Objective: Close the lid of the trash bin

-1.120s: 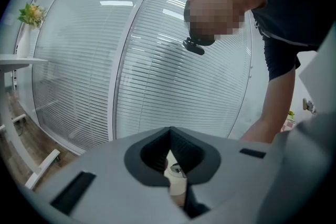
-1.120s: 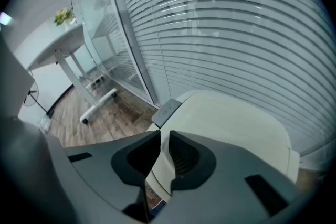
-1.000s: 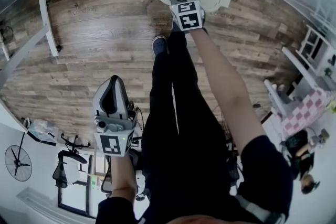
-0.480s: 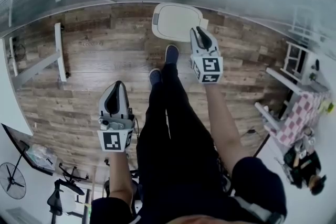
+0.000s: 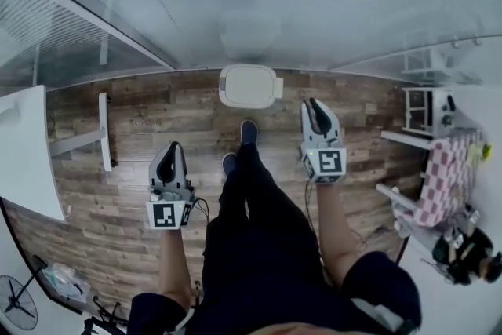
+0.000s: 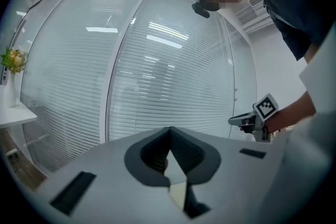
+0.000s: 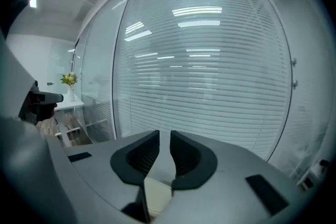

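Trash bin lid (image 5: 249, 86) lies shut; your left gripper (image 5: 170, 147) is closed, your right gripper (image 5: 314, 105) slightly parted and empty. The task looks done; just stand clear.

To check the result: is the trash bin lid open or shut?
Shut. In the head view the trash bin lid lies flat on top, and no opening shows.

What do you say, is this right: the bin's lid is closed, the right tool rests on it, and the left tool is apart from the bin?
Not quite. The right tool does not rest on the lid; the head view shows it apart from the bin, like the left tool. The lid is closed.
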### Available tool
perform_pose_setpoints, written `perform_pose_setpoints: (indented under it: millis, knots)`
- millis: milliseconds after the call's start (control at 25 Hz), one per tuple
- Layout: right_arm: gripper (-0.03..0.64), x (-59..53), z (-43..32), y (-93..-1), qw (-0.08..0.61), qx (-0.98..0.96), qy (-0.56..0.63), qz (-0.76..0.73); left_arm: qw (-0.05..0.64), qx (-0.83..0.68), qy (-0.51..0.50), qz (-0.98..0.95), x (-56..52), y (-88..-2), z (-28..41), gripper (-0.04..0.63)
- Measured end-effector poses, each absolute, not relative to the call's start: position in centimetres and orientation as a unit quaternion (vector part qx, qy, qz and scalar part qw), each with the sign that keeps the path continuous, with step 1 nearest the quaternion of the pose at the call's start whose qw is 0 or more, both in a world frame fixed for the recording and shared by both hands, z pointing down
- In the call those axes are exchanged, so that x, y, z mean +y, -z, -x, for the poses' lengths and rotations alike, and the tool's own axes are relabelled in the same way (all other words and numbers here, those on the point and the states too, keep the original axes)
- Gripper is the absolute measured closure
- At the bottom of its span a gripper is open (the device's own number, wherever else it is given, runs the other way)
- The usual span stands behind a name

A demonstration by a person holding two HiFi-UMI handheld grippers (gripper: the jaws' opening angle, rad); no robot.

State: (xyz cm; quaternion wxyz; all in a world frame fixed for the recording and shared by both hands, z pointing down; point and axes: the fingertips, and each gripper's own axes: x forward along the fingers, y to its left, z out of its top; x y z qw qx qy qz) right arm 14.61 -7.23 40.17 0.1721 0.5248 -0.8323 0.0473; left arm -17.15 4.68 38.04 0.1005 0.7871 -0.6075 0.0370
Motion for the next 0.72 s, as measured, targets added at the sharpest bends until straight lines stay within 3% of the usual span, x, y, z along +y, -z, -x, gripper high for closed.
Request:
perform_pose_setpoints:
  millis: [280,720]
  knots:
    - [0.555,-0.8,-16.2,-33.5,0.138,-0.823,-0.033,-0.549,0.063,-0.598,-0.020,-0.799,5.7,-32.4,16.6,0.589]
    - [0.555,3.1,-19.6,-29.8,0.112,-0.799,-0.013,-0.591,0.084,-0.601,0.003,-0.795,9.3,-31.1,17.3,0.589]
